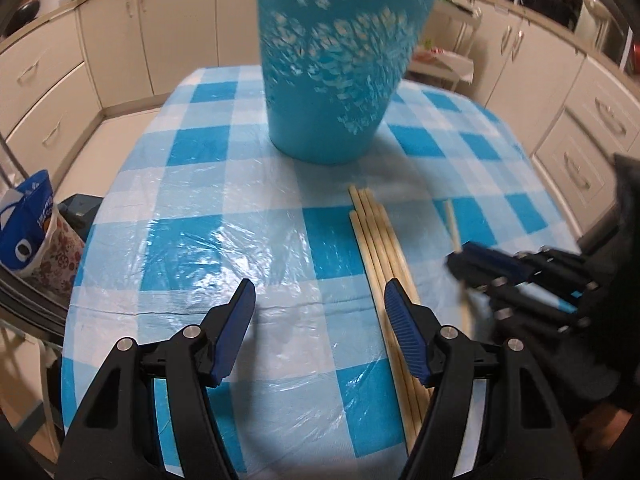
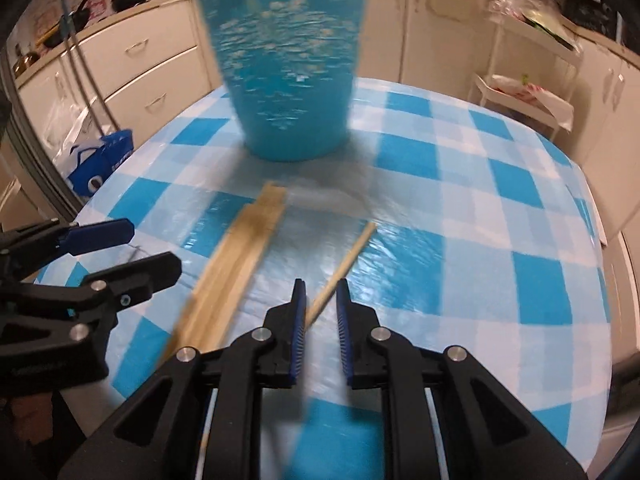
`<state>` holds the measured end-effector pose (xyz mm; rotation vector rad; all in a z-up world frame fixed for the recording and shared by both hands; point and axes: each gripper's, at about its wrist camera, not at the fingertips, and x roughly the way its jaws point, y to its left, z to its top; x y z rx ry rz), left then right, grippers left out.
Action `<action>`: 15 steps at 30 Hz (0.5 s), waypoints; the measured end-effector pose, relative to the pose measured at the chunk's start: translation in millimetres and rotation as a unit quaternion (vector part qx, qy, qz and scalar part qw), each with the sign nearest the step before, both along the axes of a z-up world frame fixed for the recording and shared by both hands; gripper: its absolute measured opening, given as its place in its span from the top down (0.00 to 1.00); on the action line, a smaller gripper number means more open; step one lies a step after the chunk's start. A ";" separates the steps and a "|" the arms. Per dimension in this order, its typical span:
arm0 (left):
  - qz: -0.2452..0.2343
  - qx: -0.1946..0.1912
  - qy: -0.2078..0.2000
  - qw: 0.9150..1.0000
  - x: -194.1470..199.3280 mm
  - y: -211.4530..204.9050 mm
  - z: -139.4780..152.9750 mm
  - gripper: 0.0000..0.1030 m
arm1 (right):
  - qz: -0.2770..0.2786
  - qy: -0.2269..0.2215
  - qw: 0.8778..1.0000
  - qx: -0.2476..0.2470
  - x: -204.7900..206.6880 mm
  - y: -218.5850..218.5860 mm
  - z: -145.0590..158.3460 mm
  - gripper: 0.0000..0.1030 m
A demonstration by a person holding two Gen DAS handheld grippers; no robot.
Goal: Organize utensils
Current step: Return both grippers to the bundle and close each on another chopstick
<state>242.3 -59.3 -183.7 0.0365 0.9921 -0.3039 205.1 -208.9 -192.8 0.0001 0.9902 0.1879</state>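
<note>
single chopstick between the right jaws, bundle by the left

a single chopstick [image 2: 347, 261] lay slanted on the table, apart from the others, its near end running in between the jaws of the right gripper [image 2: 321, 289]. those jaws stood narrow, with a small gap to each pad; whether the pads pressed the stick could not be told. to its left, a bundle of chopsticks [image 1: 380, 248] lay side by side, their far ends pointing toward a blue bucket [image 1: 336, 72] with white flower cut-outs, upright further back on the table.

the left gripper [image 1: 320, 292] pointed steeply down over the near part of the table, jaws wide and holding nothing; its right finger [image 1: 404, 328] sat over the bundle. the right gripper tilted down likewise, just to the right of the bundle.

the table [image 1: 192, 240] wore a blue-and-white checked cloth under clear, wrinkled plastic. cream cabinets [image 1: 48, 80] with drawers ringed the room. a blue-and-white bag [image 1: 24, 224] stood beyond the table's left edge, and a white cart [image 2: 524, 96] stood past the far right corner.
</note>
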 end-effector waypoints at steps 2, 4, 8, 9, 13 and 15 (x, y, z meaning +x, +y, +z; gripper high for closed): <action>-0.004 0.010 0.005 1.000 1.8 -4.6 -4.8 0.38 | -0.004 0.000 1.000 0.017 -1.4 -5.7 -0.1 0.86; -0.003 0.022 0.004 1.000 2.4 -8.1 -7.3 0.38 | -0.004 0.000 1.000 0.021 -0.9 -6.8 0.1 0.86; -0.003 0.045 0.002 0.999 3.7 -15.3 -7.9 0.38 | -0.006 0.002 0.999 0.031 -0.2 -8.8 0.1 0.86; -0.003 0.050 0.004 0.999 5.1 -16.7 -8.4 0.38 | -0.007 0.002 0.999 0.033 0.0 -9.2 0.1 0.86; -0.004 0.066 0.005 0.998 7.9 -21.0 -9.6 0.38 | -0.007 0.003 0.999 0.037 0.4 -10.0 0.1 0.86; -0.002 0.067 0.006 0.998 8.8 -19.1 -9.1 0.39 | -0.007 0.005 0.999 0.040 1.3 -10.6 0.1 0.86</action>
